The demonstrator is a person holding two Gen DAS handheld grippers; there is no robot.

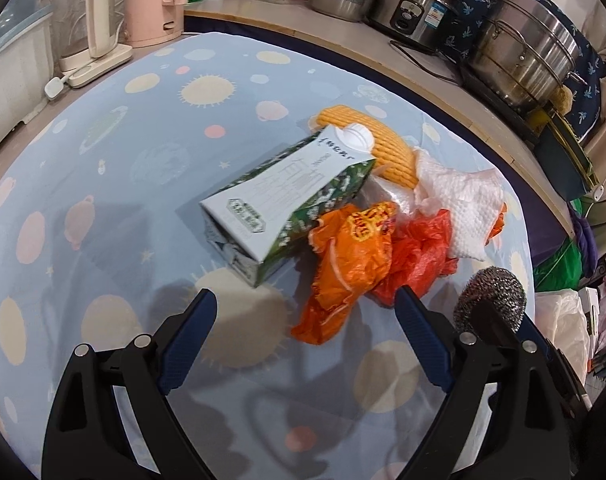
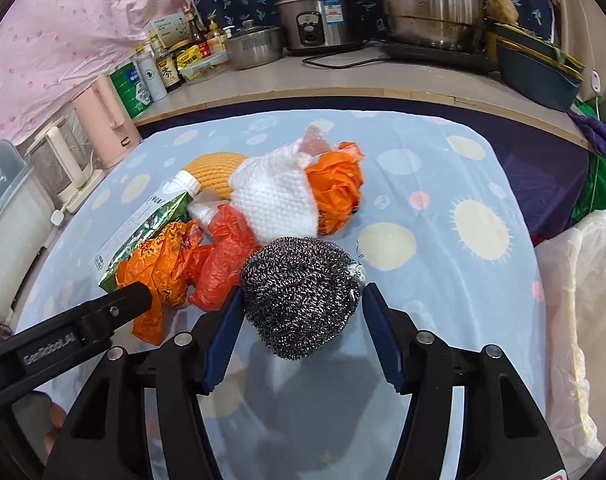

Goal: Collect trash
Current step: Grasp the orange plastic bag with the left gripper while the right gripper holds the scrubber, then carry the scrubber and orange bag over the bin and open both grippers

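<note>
L tongs [image 1: 305, 298] spread wide, nothing between the pads, hovering over the surface [image 1: 103, 184] just short of the trash pile. Milk carton [image 1: 279, 196] lies on its side w/ an orange wrapper [image 1: 343, 272] at its R end, red bag [image 1: 419, 252] and paper towel [image 1: 459, 200] next. R tongs [image 2: 301, 300] part-open around a steel scrubber [image 2: 299, 296]; L pad touches it, R pad has a small gap.

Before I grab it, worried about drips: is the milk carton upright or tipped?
Tipped: the milk carton lies on its side, white cap pointing sideways, still on.
</note>
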